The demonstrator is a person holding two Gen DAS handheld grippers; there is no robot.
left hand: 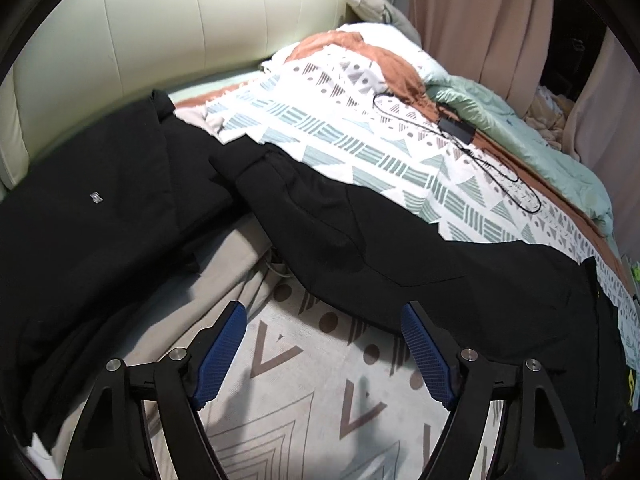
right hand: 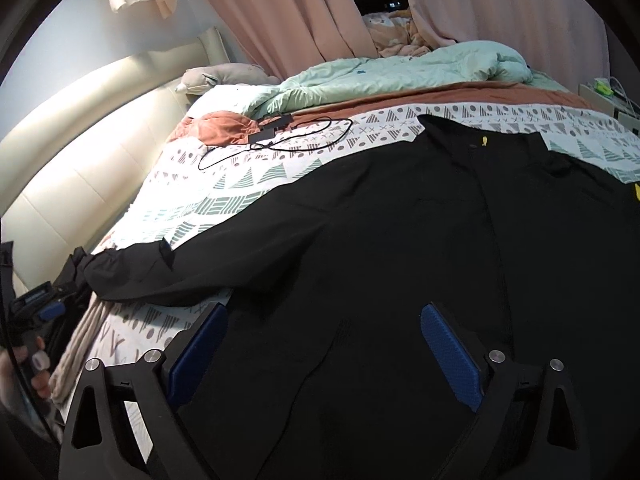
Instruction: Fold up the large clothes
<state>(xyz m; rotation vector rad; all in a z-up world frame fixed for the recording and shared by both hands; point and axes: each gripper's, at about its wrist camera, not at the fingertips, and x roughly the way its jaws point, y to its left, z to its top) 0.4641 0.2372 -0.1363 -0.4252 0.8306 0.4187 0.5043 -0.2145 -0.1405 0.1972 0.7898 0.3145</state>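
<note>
Jacket: a large black jacket (right hand: 380,240) is spread on the bed, over the patterned sheet (right hand: 240,176); its sleeve (right hand: 132,268) is stretched out toward the headboard side, and a small yellow mark is seen near its far edge.
Jacket, left view: the sleeve and body (left hand: 380,248) are laid across the middle of the picture, with the sheet (left hand: 360,152) shown beyond and in front of them.
Second garment: another black garment (left hand: 92,208) with a small pale logo is laid beside the headboard (left hand: 140,32), partly over a grey cloth.
Left claw: the left claw (left hand: 322,354) is held apart above the sheet, just short of the jacket's near edge; nothing is held between its blue pads (left hand: 222,356).
Right claw: the right claw (right hand: 324,354) is held apart over the jacket's body; the fabric is seen between the pads (right hand: 450,356), but it is not clamped.
Hand: fingers (right hand: 38,364) gripping a dark handle are seen at the left edge of the right view.
Bed, far side: a black cable with its adapter (right hand: 276,136) is laid on the sheet, near a rust blanket (right hand: 224,128) and a green duvet (right hand: 400,68).
Background: pink curtains (right hand: 280,12) are hung behind the bed.
</note>
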